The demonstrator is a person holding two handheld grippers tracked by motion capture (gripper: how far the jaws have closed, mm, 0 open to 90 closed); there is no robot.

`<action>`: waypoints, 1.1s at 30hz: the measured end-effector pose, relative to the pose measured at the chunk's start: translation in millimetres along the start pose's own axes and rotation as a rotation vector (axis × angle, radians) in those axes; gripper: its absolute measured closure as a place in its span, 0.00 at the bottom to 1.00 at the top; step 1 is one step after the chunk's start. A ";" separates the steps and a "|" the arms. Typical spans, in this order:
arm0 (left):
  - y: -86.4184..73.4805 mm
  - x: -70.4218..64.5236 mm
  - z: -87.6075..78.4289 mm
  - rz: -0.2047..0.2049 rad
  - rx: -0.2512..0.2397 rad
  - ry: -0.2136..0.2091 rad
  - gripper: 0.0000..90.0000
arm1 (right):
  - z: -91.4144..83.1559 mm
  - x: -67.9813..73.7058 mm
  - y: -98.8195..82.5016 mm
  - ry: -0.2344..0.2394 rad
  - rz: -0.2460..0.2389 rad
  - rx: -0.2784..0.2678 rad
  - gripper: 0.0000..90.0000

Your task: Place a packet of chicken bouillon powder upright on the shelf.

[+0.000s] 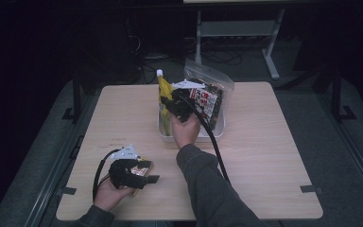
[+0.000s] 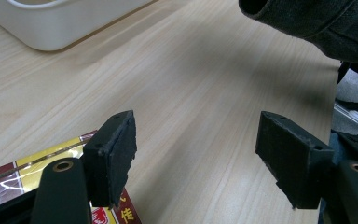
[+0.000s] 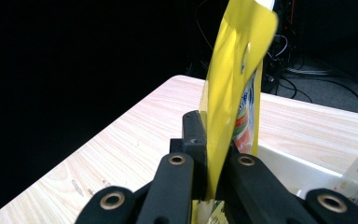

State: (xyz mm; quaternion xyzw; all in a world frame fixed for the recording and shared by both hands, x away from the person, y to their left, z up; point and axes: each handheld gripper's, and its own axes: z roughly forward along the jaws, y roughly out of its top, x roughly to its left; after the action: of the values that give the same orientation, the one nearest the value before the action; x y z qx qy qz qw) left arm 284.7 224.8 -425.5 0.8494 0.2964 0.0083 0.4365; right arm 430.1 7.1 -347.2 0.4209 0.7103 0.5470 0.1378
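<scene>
A yellow pouch [image 1: 164, 94] with a white cap stands upright in the left end of a white bin [image 1: 217, 134]. My right gripper [image 1: 174, 105] is shut on it. In the right gripper view the jaws pinch the pouch's yellow edge [image 3: 235, 70], with the gripper [image 3: 212, 149] low on it. My left gripper [image 1: 149, 174] rests open near the table's front left. A red and yellow box [image 1: 144, 166] lies flat by its jaws. In the left gripper view that box [image 2: 32, 170] sits under the left jaw, and the gripper [image 2: 196, 137] has bare table between its pads.
A clear zip bag of dark snacks [image 1: 209, 97] stands in the bin's right part. The wooden table [image 1: 264, 156] has dark floor around it and a desk frame [image 1: 236, 28] behind. A sleeve [image 2: 317, 23] crosses near the bin [image 2: 51, 28].
</scene>
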 end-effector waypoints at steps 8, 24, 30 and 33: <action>0.4 -0.6 -0.1 0.000 -0.003 -0.002 0.31 | 1.7 2.9 -1.5 0.001 -0.021 -0.003 0.99; 0.5 0.0 -1.2 -0.002 -0.005 -0.004 0.31 | 11.7 3.6 -13.3 -0.005 0.003 -0.010 0.99; 0.4 -0.3 -0.7 0.000 -0.002 -0.004 0.31 | 13.2 2.6 -19.3 0.001 0.030 -0.006 0.99; 0.5 -1.0 -0.3 0.000 -0.002 -0.006 0.31 | 12.9 1.6 -20.1 0.002 0.034 0.002 0.97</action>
State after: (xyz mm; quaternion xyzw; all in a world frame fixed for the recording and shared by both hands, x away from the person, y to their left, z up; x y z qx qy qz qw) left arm 284.1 224.2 -424.7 0.8492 0.2951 0.0062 0.4380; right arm 428.5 15.9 -369.4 0.4325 0.7037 0.5492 0.1272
